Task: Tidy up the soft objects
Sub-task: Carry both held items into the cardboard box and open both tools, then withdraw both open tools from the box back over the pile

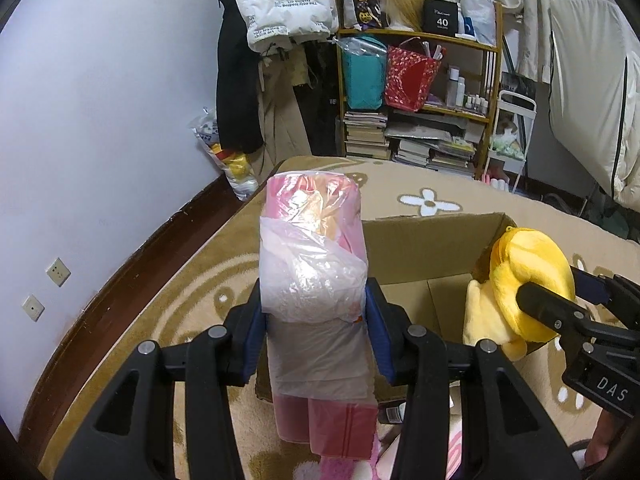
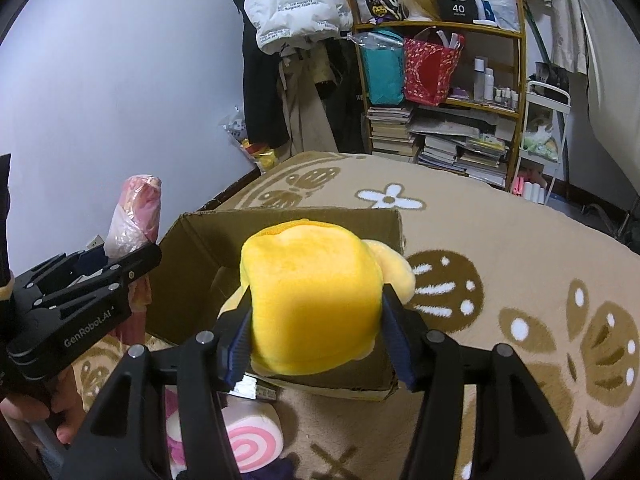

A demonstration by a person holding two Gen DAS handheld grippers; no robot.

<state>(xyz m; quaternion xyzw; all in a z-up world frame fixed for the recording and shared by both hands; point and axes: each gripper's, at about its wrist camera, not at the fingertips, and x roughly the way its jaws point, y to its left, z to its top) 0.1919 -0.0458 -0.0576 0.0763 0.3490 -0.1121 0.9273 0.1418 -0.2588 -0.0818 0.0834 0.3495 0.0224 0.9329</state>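
Note:
A pink rolled cloth bundle [image 1: 312, 248] wrapped in clear plastic stands upright between the blue pads of my left gripper [image 1: 314, 296], which is shut on it beside the left wall of an open cardboard box [image 1: 432, 220]. My right gripper [image 2: 316, 308] is shut on a yellow plush toy [image 2: 312, 296], held over the box [image 2: 280, 216] near its front right corner. The left wrist view shows the plush toy [image 1: 528, 256] at the box's right side, with the right gripper [image 1: 564, 290] pinching it. The right wrist view shows the left gripper [image 2: 116, 258] and its bundle [image 2: 136, 216] at far left.
The box sits on a beige patterned carpet [image 2: 500, 240]. A pink-and-white swirl cushion [image 2: 248, 440] lies in front of it. Behind stand a wooden shelf [image 1: 420, 36] with books and bags, hanging clothes [image 1: 240, 80], a white trolley [image 1: 516, 132] and a bag of toys [image 1: 232, 160] by the wall.

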